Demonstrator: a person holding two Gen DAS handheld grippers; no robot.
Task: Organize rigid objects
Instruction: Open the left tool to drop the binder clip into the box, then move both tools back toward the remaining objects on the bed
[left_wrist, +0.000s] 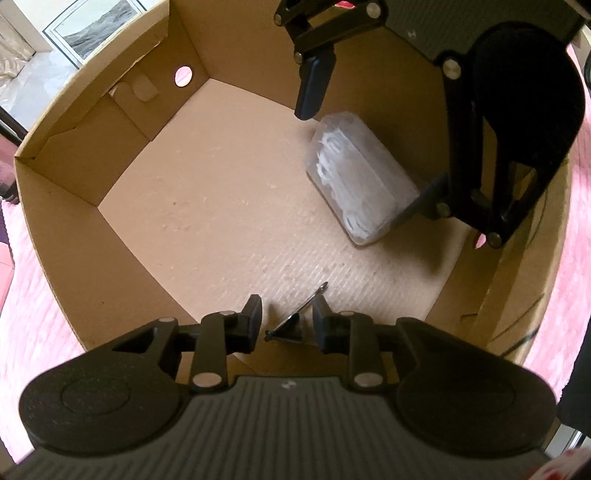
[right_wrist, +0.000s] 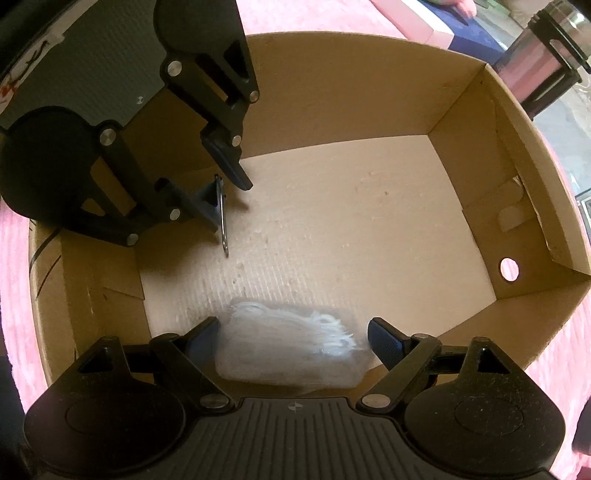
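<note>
Left gripper (left_wrist: 284, 325) sits at the bottom centre of its own view, and a small black binder clip (left_wrist: 290, 326) sits right between its fingers with a bit of daylight on both sides, so I'd call the jaws slightly apart and not pinching it. The clip's wire handle sticks out away from the tool, tilting toward the upper right of that frame, so its long axis runs roughly along the fingers. In the right wrist view the same clip (right_wrist: 221, 214) shows at left of centre, handle pointing down-frame. Right gripper (right_wrist: 291, 336) at the bottom of its view is spread wide around a clear plastic case (right_wrist: 291, 350) of white bits; the fingers flank its short ends but I can't see the pads actually pressing, so open is my read. From the left camera that case (left_wrist: 360, 177) lies right of centre, long axis running upper left to lower right, flat on the floor of the cardboard box (left_wrist: 92, 221). Both items look already dropped in the box, so backing straight up seems like the next move.
</note>
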